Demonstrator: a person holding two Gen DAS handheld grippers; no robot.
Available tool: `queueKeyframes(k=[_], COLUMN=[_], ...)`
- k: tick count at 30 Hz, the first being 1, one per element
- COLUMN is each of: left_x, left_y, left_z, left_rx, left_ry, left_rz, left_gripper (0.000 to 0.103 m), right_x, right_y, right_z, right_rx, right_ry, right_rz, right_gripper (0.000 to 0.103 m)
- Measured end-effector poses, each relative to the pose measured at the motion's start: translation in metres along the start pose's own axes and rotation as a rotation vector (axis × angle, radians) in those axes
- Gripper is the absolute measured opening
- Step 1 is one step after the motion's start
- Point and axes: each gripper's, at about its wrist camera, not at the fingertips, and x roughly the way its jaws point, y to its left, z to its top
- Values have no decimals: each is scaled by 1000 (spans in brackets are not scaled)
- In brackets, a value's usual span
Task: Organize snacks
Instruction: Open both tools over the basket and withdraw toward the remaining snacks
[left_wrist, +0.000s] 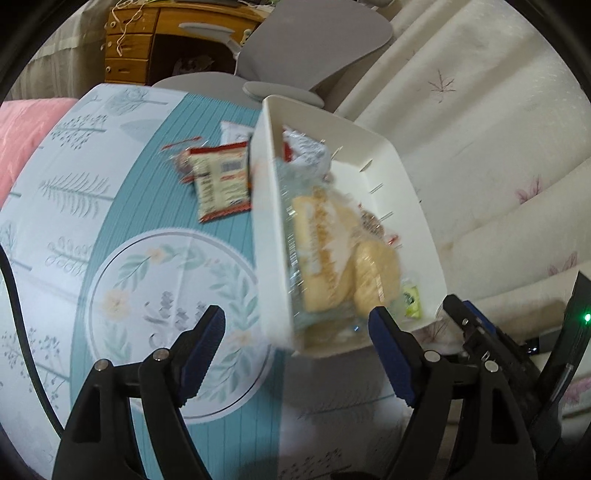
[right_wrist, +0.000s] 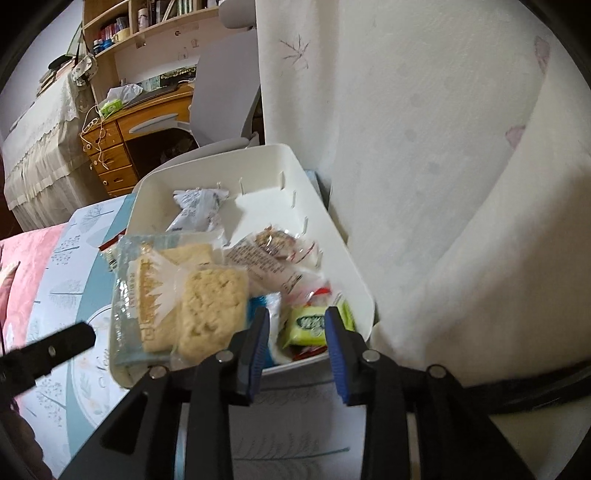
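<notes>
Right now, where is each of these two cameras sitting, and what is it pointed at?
Left wrist: rides the left gripper, looking down at the patterned tablecloth and white bin; its open blue-padded fingers show, and the right gripper.
Right wrist: rides the right gripper, looking into the bin over a green packet; jaws apart, nothing gripped.
Shared: bin, rice-cake pack, wooden desk.

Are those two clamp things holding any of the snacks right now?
No. The left gripper stands wide open over the table, and the right gripper is open just short of the white bin, its pads pressing nothing.
</notes>
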Motion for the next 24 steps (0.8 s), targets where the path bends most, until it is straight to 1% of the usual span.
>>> queueKeyframes(k=[4, 7, 10, 14, 16, 19, 21, 24], left_x=[-12, -24, -37, -59, -73, -90, -99, -109], left_y=[20, 37, 58, 92, 110, 136, 153, 173], left_z=[-6, -6, -6, -1, 3, 9, 15, 28], left_rx=[12, 29, 49, 66, 87, 117, 135, 162], left_ry=[20, 23, 34, 47, 42, 37, 36, 34], left_rz=[3, 0, 0, 0, 6, 17, 20, 28], left_gripper=[79, 79, 80, 80, 80, 80, 80, 80], right_x=[-4, -7, -11, -20, -23, -27, -29, -28], right_y=[11, 21, 30, 47, 58, 72, 81, 91], right_z=[-6, -10, -15, -21, -24, -28, -30, -34], right_rx=[28, 74, 161, 265, 332, 414, 494, 607], right_ry=[20, 61, 111, 173, 210, 244, 271, 311], right_rz=[-7, -4, 4, -16, -1, 5, 11, 23], right_gripper=[31, 31, 31, 32, 32, 40, 49, 54])
